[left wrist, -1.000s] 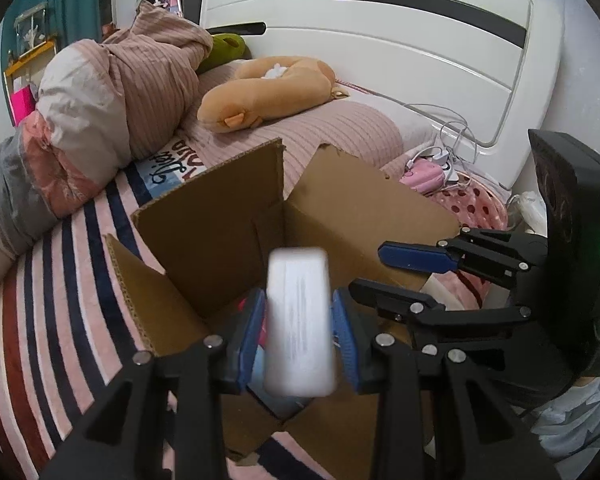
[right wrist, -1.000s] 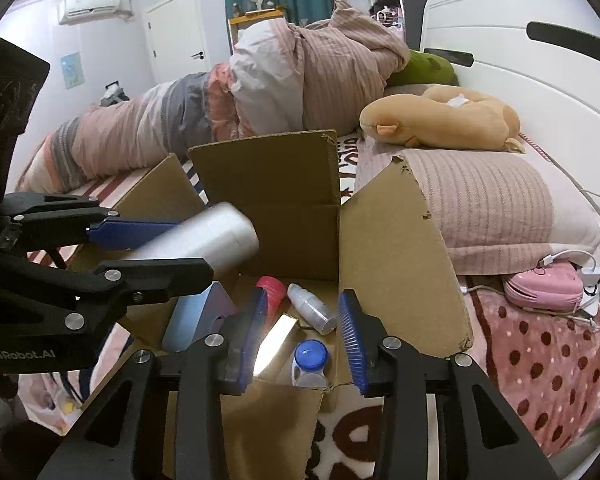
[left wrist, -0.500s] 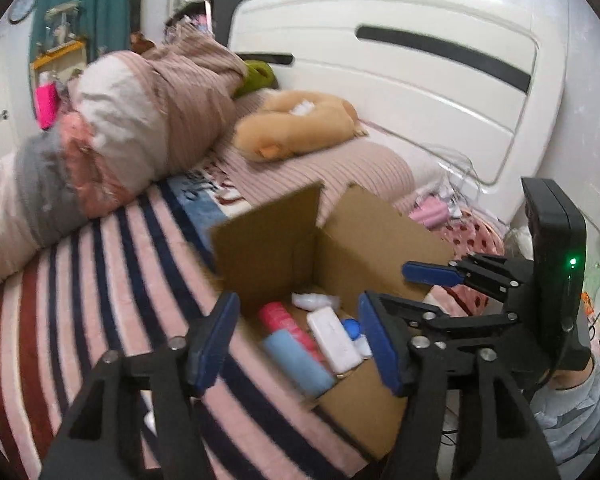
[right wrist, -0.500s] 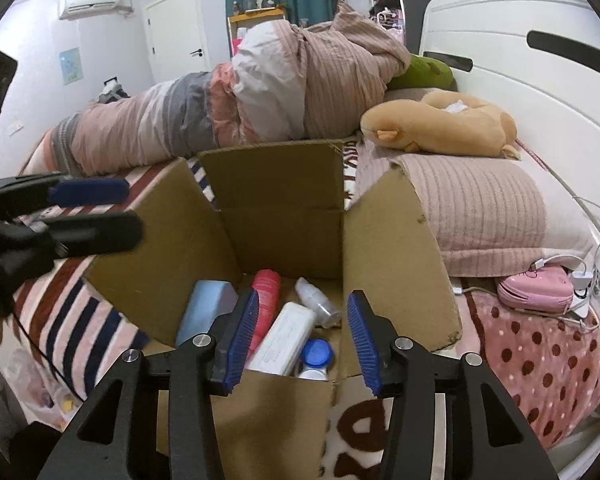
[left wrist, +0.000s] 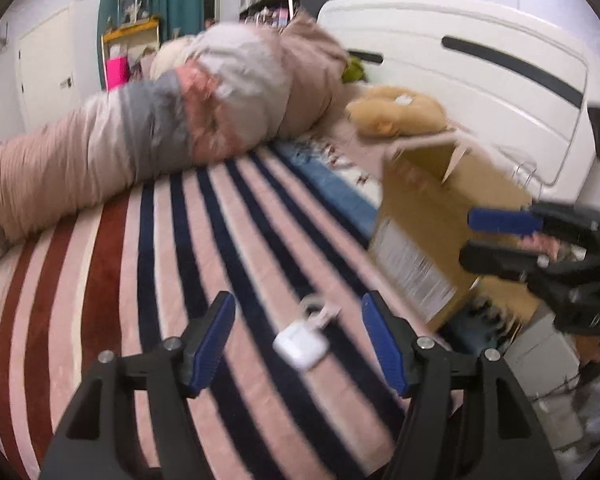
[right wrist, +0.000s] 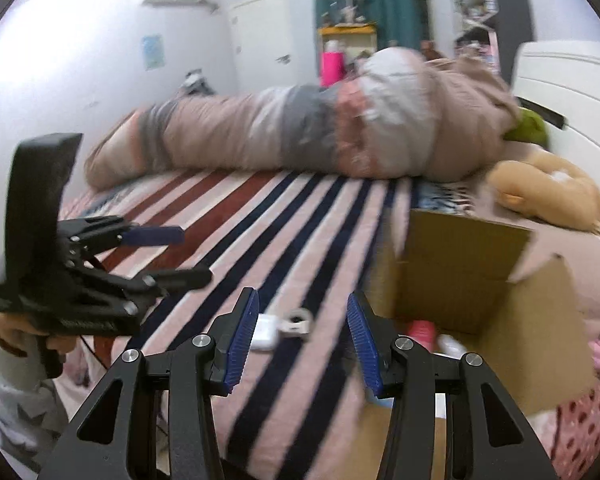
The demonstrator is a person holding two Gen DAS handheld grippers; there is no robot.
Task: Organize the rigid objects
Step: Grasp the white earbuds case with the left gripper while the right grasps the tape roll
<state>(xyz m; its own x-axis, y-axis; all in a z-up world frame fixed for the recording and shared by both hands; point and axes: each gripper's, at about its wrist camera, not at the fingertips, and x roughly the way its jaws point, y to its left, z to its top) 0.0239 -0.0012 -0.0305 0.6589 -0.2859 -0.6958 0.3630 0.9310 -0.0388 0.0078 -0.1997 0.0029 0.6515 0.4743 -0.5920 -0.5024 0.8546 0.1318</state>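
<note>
A small white case (left wrist: pixel 300 345) with a white ring strap (left wrist: pixel 315 309) lies on the striped bedspread (left wrist: pixel 112 280). My left gripper (left wrist: pixel 300 344) is open and empty, its jaws either side of the case and above it. The case also shows in the right wrist view (right wrist: pixel 266 332). My right gripper (right wrist: pixel 302 336) is open and empty, between the case and the open cardboard box (right wrist: pixel 480 304). A red bottle (right wrist: pixel 420 330) shows inside the box. The box also shows in the left wrist view (left wrist: pixel 440 224). Both views are blurred.
A rolled duvet (left wrist: pixel 160 132) lies across the far side of the bed. A tan plush toy (left wrist: pixel 396 116) lies by the white headboard (left wrist: pixel 480 80). The bed edge runs below both grippers.
My left gripper let the white bottle go into the box, opened and swung left over the bedspread to the white case. My right gripper also swung left, away from the box opening.
</note>
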